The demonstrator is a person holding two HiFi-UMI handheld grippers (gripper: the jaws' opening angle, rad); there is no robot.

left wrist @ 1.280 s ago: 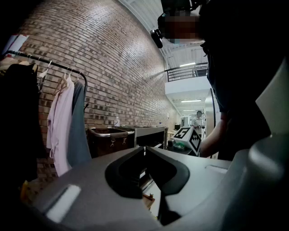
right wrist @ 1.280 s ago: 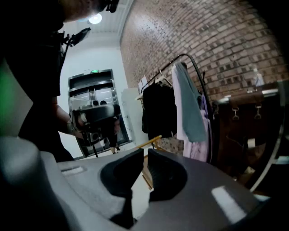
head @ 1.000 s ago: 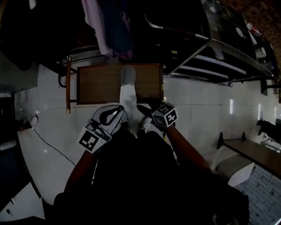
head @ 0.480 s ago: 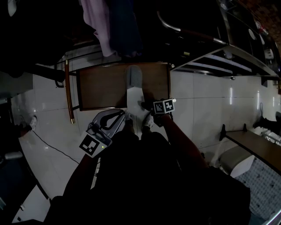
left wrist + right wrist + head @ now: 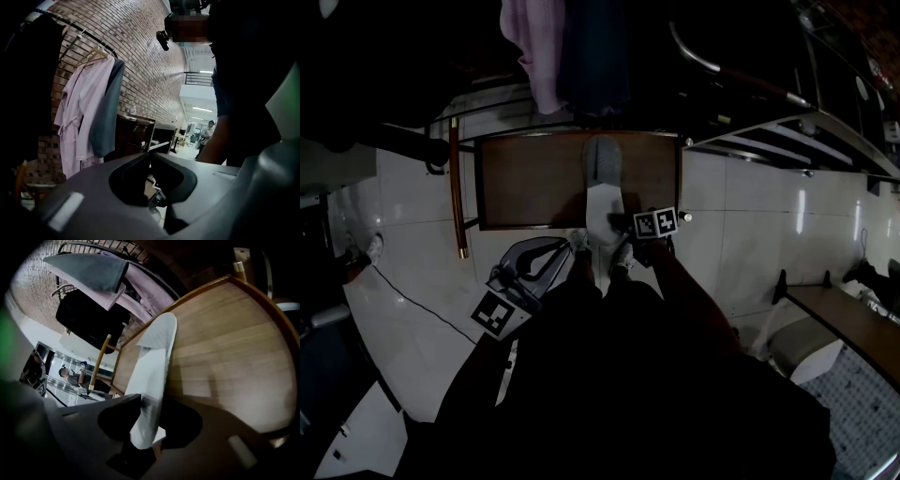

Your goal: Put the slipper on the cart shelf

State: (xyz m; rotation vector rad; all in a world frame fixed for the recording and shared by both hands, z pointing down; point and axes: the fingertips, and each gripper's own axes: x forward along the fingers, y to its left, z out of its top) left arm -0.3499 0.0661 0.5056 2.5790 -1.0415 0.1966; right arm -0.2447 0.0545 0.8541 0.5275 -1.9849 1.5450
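Note:
The slipper (image 5: 602,187), white sole with a grey toe, lies lengthwise on the brown wooden cart shelf (image 5: 525,178), toe away from me. My right gripper (image 5: 623,239) is at its heel. In the right gripper view the heel of the slipper (image 5: 152,366) sits between the jaws of the right gripper (image 5: 149,401). The jaws have just been closing and press on it, over the shelf (image 5: 225,348). My left gripper (image 5: 562,248) hangs just left of the heel, apart from it. In its own view, the left gripper (image 5: 150,157) has its tips together and holds nothing.
A pink robe (image 5: 534,56) and dark clothes hang on a rail above the shelf's far side. A wooden post (image 5: 455,187) stands at the cart's left. Metal rack shelves (image 5: 787,131) run to the right. A cable (image 5: 403,300) crosses the white tile floor.
Both grippers have sunk toward the shelf. The right one rolled and went lower with the slipper's heel. The left one dropped and slid toward me.

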